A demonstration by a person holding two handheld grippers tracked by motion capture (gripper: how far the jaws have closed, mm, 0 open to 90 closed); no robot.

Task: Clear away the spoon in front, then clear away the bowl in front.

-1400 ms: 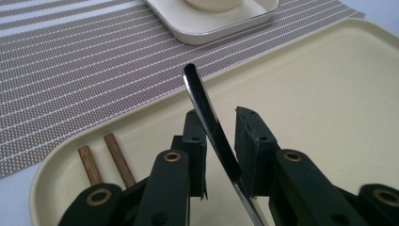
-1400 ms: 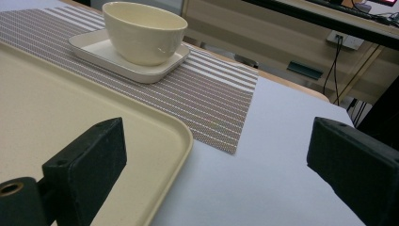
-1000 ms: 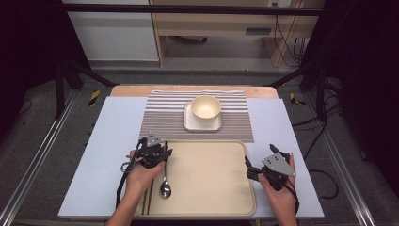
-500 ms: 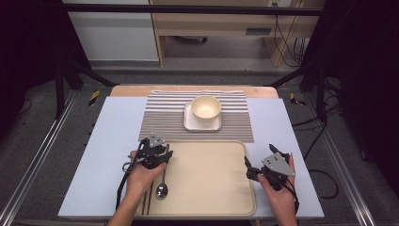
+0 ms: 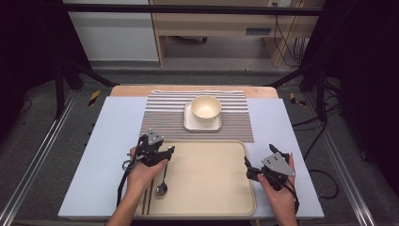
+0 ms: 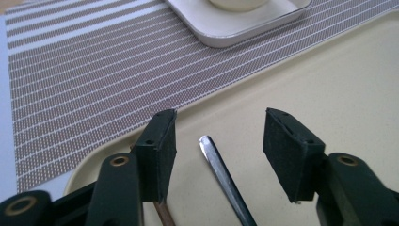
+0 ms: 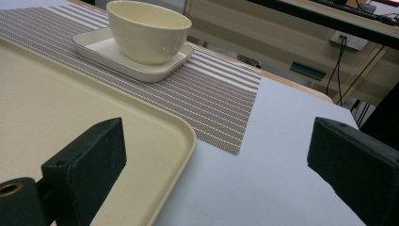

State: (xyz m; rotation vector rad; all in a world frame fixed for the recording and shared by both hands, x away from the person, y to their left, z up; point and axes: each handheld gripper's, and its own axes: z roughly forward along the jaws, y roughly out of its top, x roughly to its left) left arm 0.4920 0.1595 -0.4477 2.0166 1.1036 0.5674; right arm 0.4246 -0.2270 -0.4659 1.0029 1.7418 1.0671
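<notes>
A metal spoon (image 5: pixel 161 188) lies on the left part of the beige tray (image 5: pixel 211 183), bowl end toward the person. My left gripper (image 5: pixel 165 153) hovers over its handle. In the left gripper view the handle (image 6: pixel 222 175) lies between the pads (image 6: pixel 160 146) and touches neither; the jaws have just been opening. My left gripper (image 6: pixel 216 122) is open. My right gripper (image 5: pixel 259 155) rests at the tray's right edge, its jaws wide apart with nothing between them (image 7: pixel 216 136).
A cream bowl (image 5: pixel 205 107) on a square plate (image 5: pixel 202 124) stands on the striped placemat (image 5: pixel 162 113) beyond the tray. Dark chopsticks (image 5: pixel 147 207) lie along the tray's left edge, one tip showing (image 6: pixel 163 215). A pale blue mat (image 5: pixel 103 141) covers the table.
The left gripper's jaws have spread apart around the spoon handle. The spoon has shifted slightly to the left on the tray. The right gripper has not moved.
</notes>
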